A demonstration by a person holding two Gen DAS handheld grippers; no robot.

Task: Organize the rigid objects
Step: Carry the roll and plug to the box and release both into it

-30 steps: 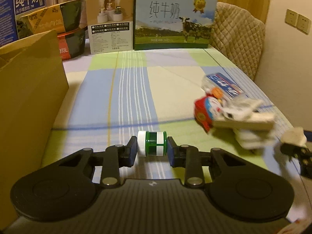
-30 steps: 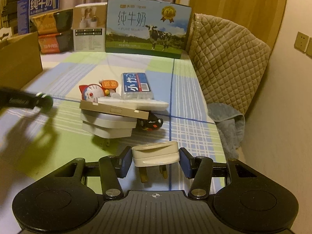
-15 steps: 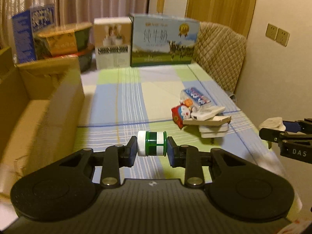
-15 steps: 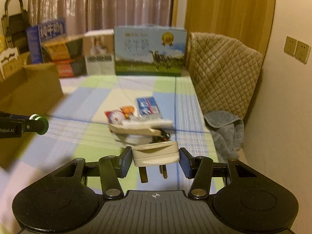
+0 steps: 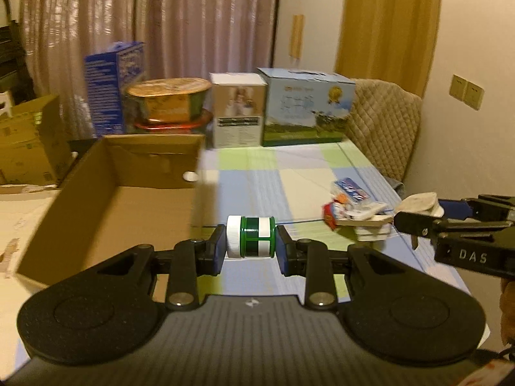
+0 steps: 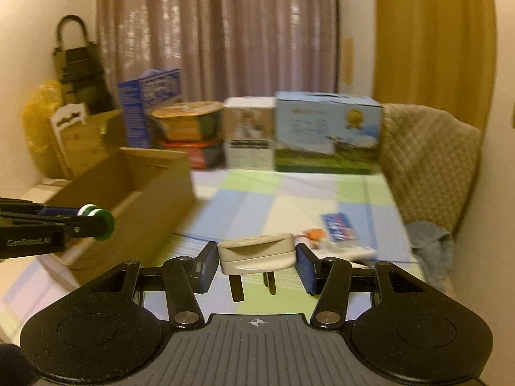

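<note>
Both grippers loaded and lifted, box waiting on the left!

Left of frame, the open cardboard box (image 5: 106, 199) looks empty so far. At bottom centre the left gripper (image 5: 250, 245) is clamped on the green-and-white bottle (image 5: 251, 237). At the right edge the right gripper (image 6: 256, 262) pinches the white plug (image 6: 257, 252), prongs down. A pile of leftovers (image 5: 354, 215) sits on the checked cloth (image 5: 289, 173), so plenty remains. Compared with a second ago, both hands have risen and the box interior is now visible.
</note>
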